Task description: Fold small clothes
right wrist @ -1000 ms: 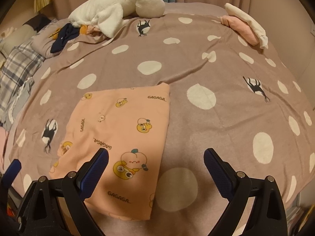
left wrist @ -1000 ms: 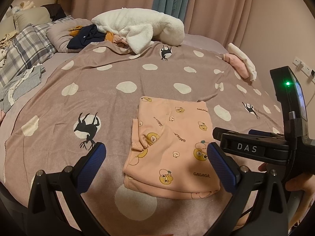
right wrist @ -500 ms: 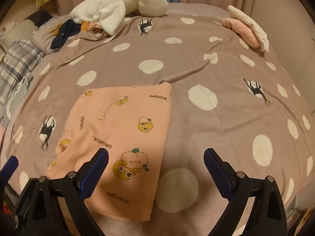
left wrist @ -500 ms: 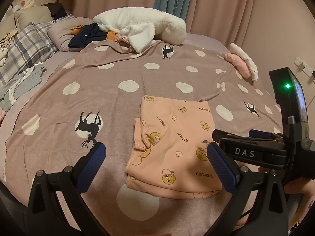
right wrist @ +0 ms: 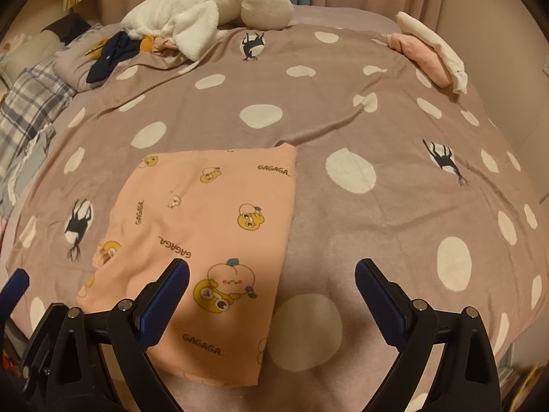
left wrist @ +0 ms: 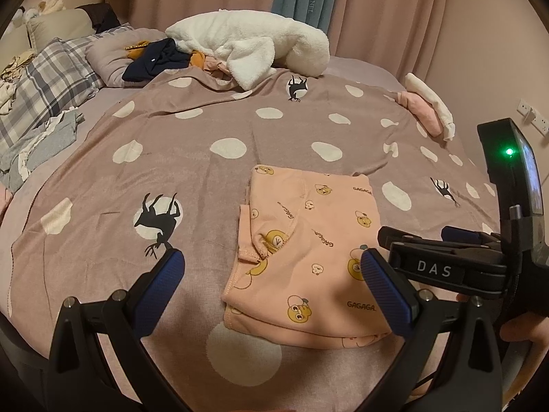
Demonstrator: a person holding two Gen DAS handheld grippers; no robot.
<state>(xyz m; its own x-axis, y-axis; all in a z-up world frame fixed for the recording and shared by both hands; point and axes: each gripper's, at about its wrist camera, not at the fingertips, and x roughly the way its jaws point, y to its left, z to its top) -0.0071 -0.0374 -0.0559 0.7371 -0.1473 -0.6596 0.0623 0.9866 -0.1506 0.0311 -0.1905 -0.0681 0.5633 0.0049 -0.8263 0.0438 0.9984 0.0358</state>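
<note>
Blue-padded fingers of the left gripper (left wrist: 272, 288) stand wide apart and hold nothing; it hovers over the near edge of the bed, its right pad just above the near right part of the pink garment (left wrist: 308, 257). The right gripper (right wrist: 272, 297) is likewise spread and empty, its left pad over the garment's near portion and its right pad over bare blanket.

Garment: pink printed cloth, lying in a compact rectangle on the spotted brown blanket (right wrist: 377, 110), near centre of the bed. Layers show along its left and near edges, with a small flap turned up on the left side.

Further out: a white fleece item (left wrist: 254, 44) and a dark navy garment (left wrist: 154, 61) at the far side, plaid pillow (left wrist: 44, 89) far left, and a pink-and-white folded stack (right wrist: 432, 55) far right.

Assessment: this piece appears folded, or within one fold of done. The next move probably calls either for pinching the near edge with both grippers for a final fold, or for lifting the bundle towards the far-right stack. Loose left layers may slip if gripped unevenly.
</note>
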